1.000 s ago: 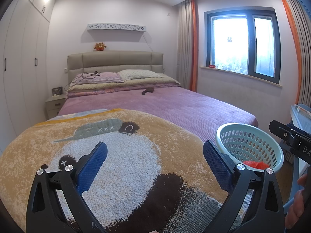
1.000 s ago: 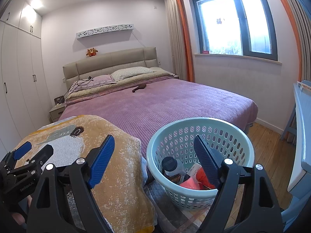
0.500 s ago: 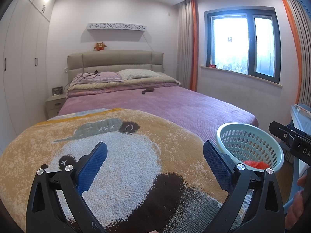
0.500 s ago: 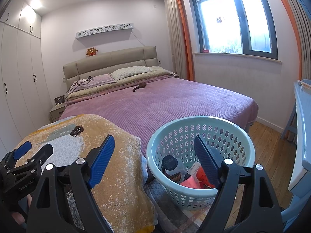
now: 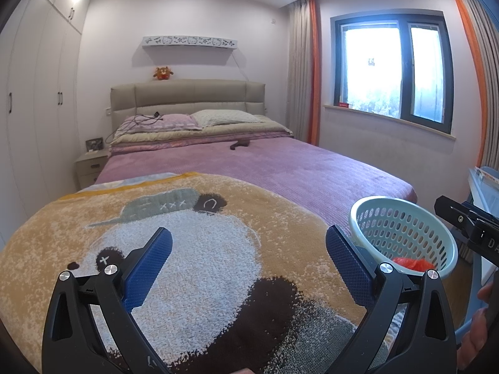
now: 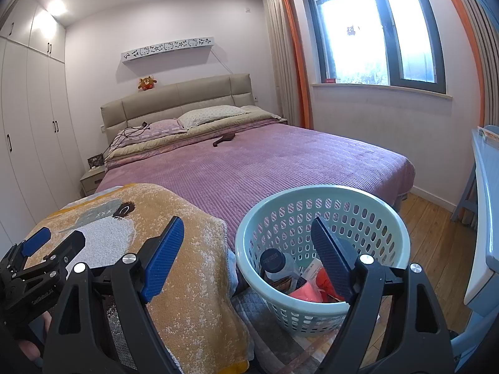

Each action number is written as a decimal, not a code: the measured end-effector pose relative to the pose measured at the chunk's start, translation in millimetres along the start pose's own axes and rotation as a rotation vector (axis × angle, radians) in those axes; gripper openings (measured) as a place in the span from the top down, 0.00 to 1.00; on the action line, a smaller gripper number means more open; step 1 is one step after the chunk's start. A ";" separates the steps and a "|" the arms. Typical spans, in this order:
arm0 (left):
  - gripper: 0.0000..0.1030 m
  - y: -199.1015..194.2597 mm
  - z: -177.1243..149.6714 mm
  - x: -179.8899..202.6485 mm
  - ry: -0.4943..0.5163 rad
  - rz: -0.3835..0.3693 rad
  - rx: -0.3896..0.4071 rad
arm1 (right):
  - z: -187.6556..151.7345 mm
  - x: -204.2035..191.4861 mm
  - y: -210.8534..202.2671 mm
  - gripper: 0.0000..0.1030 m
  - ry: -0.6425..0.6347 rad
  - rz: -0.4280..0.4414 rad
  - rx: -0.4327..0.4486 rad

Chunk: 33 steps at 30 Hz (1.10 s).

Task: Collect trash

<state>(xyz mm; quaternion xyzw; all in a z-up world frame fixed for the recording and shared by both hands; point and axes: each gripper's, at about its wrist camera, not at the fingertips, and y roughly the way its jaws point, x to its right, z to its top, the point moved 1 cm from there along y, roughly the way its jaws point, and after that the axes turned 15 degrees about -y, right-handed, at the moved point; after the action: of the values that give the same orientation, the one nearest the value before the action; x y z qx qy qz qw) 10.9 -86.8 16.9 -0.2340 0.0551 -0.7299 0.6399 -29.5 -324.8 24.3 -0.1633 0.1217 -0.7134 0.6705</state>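
Both grippers empty, jaws apart: left gripper (image 5: pixel 248 258) over the panda blanket (image 5: pixel 193 243), right gripper (image 6: pixel 246 249) at the basket (image 6: pixel 324 249) rim. Basket on the floor by the bed foot, holding a bottle (image 6: pixel 274 263) and red wrapper (image 6: pixel 307 293). Judged: between pickups, or nearly done. Next move calls for finding loose trash; none plain from here. A dark item (image 6: pixel 224 139) lies far up the bed (image 6: pixel 280 168), too small to identify; reaching it means going round the blanket and basket
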 end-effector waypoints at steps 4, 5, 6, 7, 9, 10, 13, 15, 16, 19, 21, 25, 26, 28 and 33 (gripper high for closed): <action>0.07 -0.8 0.9 -1.7 -0.012 0.018 0.003 | 1.6 -1.9 0.6 0.23 -0.005 0.000 -0.003; 0.07 0.3 1.6 -2.3 -0.014 0.013 -0.007 | 2.3 -2.9 0.2 0.23 -0.009 -0.002 -0.002; 0.07 1.2 2.2 -1.5 -0.015 0.011 -0.015 | 2.8 -3.1 0.0 0.23 -0.012 -0.003 -0.002; 0.07 0.8 3.1 -2.6 -0.017 0.016 -0.018 | 3.7 -3.7 -0.4 0.23 -0.016 -0.007 -0.002; 0.07 -0.4 4.5 0.2 -0.008 0.019 -0.020 | 5.6 -4.7 -1.1 0.23 -0.021 -0.010 -0.004; 0.07 -1.7 5.3 0.6 -0.002 0.024 -0.022 | 5.8 -4.3 -1.4 0.23 -0.021 -0.010 -0.005; 0.07 -7.5 8.0 -4.3 -0.013 0.044 -0.026 | 9.0 -10.7 -0.1 0.23 -0.035 -0.024 -0.014; 0.07 -14.3 10.9 -11.8 -0.021 0.064 -0.021 | 10.7 -19.0 1.1 0.23 -0.065 -0.040 -0.020; 0.07 -18.6 13.5 -19.1 -0.028 0.083 -0.019 | 11.5 -24.6 1.7 0.23 -0.079 -0.038 -0.021; 0.07 -27.4 18.8 -36.0 -0.049 0.124 -0.022 | 14.4 -40.9 4.4 0.23 -0.097 -0.005 -0.022; 0.07 -33.1 22.8 -49.4 -0.061 0.174 -0.021 | 16.6 -52.9 6.0 0.23 -0.108 0.020 -0.019; 0.07 -46.0 31.3 -81.2 -0.107 0.261 -0.021 | 23.6 -82.8 8.8 0.23 -0.142 0.073 -0.010; 0.07 -49.3 33.0 -88.8 -0.113 0.282 -0.021 | 25.8 -91.8 10.3 0.23 -0.153 0.089 -0.013; 0.07 -52.7 34.6 -102.2 -0.123 0.315 -0.025 | 29.1 -108.7 13.9 0.23 -0.178 0.124 -0.035; 0.07 -51.9 33.6 -149.2 -0.203 0.394 -0.092 | 31.6 -156.2 24.9 0.23 -0.269 0.176 -0.094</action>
<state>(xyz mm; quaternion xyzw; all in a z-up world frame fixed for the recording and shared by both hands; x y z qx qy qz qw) -11.7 72.9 25.9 -0.3201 0.0683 -0.5601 0.7610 13.2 -169.5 32.6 -0.2772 0.0780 -0.6172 0.7322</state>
